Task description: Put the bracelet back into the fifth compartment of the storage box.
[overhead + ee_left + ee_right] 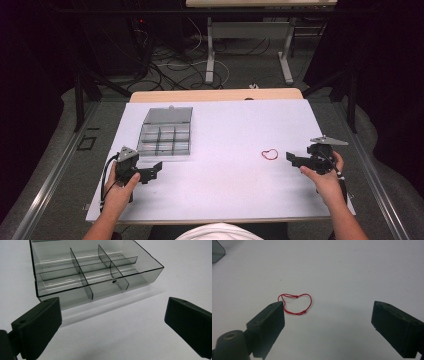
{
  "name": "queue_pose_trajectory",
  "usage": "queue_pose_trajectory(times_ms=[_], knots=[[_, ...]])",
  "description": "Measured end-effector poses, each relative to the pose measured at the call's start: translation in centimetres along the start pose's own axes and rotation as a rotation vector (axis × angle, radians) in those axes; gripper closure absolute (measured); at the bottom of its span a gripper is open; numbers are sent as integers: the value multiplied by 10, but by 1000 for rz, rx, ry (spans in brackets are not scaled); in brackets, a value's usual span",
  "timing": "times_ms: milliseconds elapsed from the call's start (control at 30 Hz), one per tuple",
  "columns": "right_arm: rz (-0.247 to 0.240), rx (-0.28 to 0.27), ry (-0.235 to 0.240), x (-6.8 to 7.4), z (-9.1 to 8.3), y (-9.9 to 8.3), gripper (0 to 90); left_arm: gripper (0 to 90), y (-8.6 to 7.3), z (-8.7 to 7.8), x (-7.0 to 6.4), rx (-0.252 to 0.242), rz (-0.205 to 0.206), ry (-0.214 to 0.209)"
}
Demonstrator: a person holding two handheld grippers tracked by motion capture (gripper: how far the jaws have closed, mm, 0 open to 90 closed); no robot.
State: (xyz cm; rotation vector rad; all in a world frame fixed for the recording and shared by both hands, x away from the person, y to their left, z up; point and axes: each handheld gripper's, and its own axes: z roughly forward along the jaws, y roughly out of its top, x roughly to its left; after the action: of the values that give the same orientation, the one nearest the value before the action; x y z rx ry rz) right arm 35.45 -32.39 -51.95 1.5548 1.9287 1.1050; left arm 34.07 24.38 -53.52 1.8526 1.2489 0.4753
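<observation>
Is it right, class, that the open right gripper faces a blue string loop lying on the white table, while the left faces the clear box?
Not quite: the loop is red, not blue, as the right gripper view shows. The rest holds: the right gripper is open, the loop lies on the white table, and the left gripper faces the clear box.

A white table (225,190) carries a clear compartment box (166,132) and a red string loop (270,154), well apart

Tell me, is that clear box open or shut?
Open: the clear box has its lid flipped back flat, and its compartments look empty.
</observation>
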Motion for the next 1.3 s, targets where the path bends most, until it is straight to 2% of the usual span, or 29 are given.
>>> queue_pose_trajectory(times_ms=[67,267,567,1100,1300], knots=[[-12,6,7,1,0,2,130,12,0,-1,0,0,2,-3],[-1,27,39,5,4,7,165,12,0,-1,-1,-2,3,-1],[-36,57,54,11,12,21,206,12,0,-1,0,-2,3,-1],[-54,98,35,12,19,35,296,15,-1,-2,0,-4,-3,2],[-47,117,31,11,22,41,315,17,-1,-1,0,-6,-7,5]])
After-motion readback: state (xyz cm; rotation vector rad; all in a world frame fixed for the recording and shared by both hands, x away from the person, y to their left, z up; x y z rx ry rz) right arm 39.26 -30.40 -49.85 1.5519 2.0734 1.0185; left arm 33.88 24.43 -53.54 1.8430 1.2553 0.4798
